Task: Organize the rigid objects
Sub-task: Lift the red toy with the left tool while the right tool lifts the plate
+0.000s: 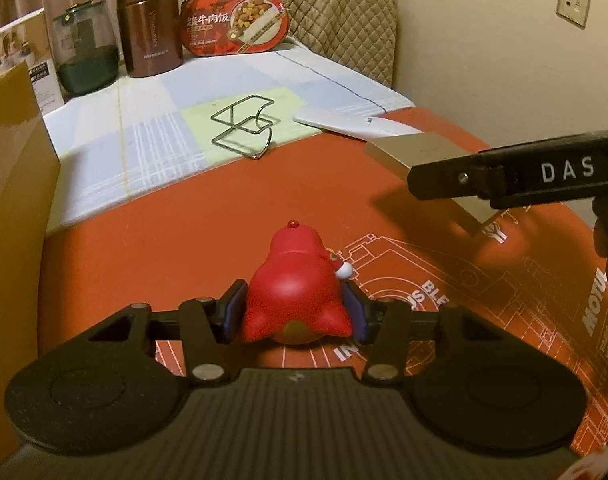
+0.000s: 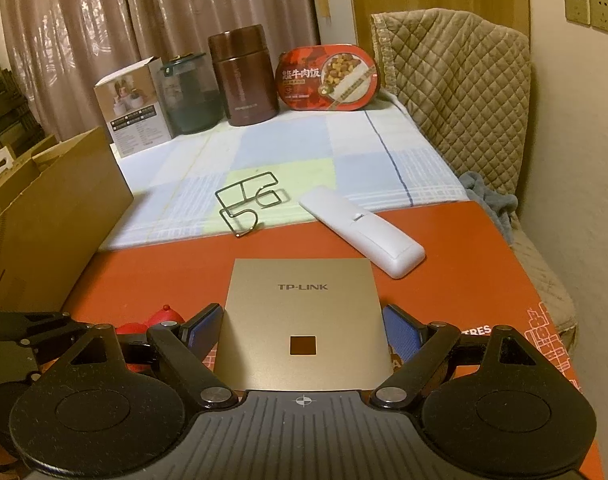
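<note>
Left tongs pinch red figurine at its wide lower body, just above orange mat on tabletop. Right tongs pinch gold TP-LINK panel by both side edges, held off the mat.

Risks: figurine is rounded and glossy, so it may squirt out fwd. Panel gripped near rear edge only; may droop or pivot.

Orientation: figurine long axis runs away from cam, knobbed tip fwd. Panel approx. square and flat, logo end fwd.
</note>
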{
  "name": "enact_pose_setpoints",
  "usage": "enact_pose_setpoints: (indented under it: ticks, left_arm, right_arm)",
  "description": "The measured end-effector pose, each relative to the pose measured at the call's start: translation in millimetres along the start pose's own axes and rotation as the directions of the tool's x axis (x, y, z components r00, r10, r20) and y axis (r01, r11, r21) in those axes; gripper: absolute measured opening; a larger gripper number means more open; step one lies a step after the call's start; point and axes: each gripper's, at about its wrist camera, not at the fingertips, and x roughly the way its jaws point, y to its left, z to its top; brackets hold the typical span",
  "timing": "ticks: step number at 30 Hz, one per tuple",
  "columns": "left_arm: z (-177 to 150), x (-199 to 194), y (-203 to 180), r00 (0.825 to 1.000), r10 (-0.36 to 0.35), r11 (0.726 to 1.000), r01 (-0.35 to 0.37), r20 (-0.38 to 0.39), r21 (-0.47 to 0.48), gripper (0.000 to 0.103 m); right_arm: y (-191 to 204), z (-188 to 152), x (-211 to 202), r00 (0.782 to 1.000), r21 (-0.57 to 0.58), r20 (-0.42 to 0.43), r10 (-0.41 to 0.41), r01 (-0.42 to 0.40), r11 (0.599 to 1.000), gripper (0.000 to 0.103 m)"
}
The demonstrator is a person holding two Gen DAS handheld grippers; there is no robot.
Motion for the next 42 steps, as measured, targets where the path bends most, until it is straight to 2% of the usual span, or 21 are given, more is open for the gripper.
enact_pose_setpoints:
  ticks: [7,22,36,42]
  left_arm:
    - [-0.6,-5.1,2.5,1.000,0.004,0.999,-0.004,0.000,-0.038,0.045]
    - [7.5,-30.9,-2.3,0.997,0.040,0.999,-0.038,0.062,-0.034,0.045]
    - [27.1,-85.4,12.2,0.985,0.102,0.991,-0.089,0.141,-0.100,0.045]
    - [30.4,-118.0,22.7,0.977,0.129,0.988,-0.112,0.168,-0.107,0.045]
  right_arm:
    - [0.3,0.6,-1.2,1.000,0.004,0.005,-0.003,0.003,1.000,0.083]
    - [2.5,6.0,-9.9,0.999,0.011,0.043,0.005,-0.005,1.000,0.083]
    - [28.2,15.1,-44.1,0.991,0.005,0.126,0.034,-0.034,0.999,0.083]
    - [56.4,23.9,-65.8,0.986,-0.022,0.149,0.080,-0.077,0.997,0.083]
